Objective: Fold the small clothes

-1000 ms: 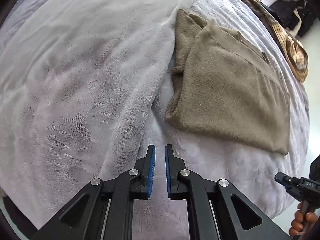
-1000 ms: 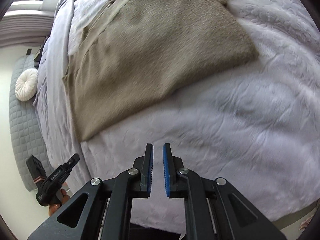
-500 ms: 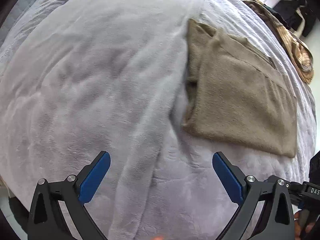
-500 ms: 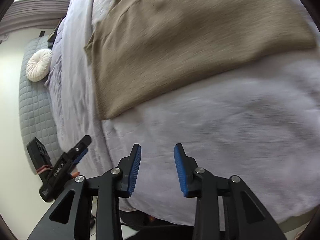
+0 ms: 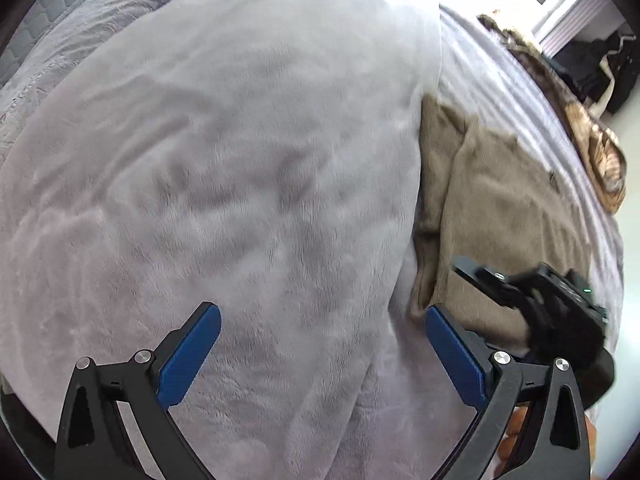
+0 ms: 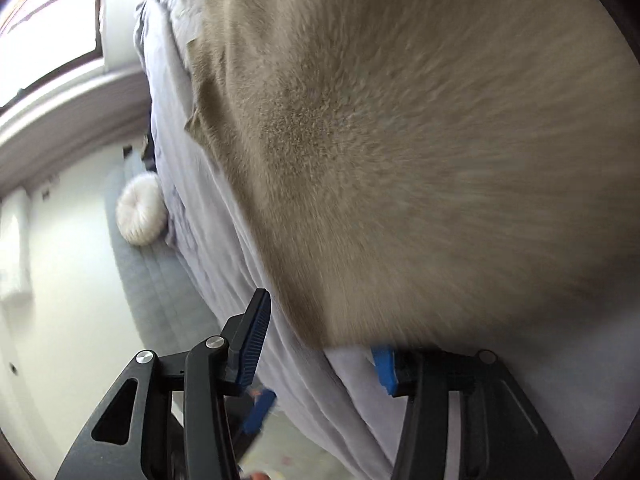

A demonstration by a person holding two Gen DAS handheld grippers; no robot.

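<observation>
A tan, partly folded knit garment lies on the grey bed cover at the right. My left gripper is wide open and empty above the plush blanket, its right finger near the garment's near left corner. My right gripper is open and straddles the garment's near edge; the cloth hides the tip of its right finger. The right gripper's body also shows in the left wrist view, over the garment's near side.
A brown patterned cloth lies at the bed's far right edge, with dark clothes beyond. A round white cushion rests against the grey quilted headboard. The bed's edge and pale floor run along the left of the right wrist view.
Both grippers have opened from nearly shut to open. The right gripper has moved in close to the garment's near edge. The left gripper has shifted forward and left over the blanket.
</observation>
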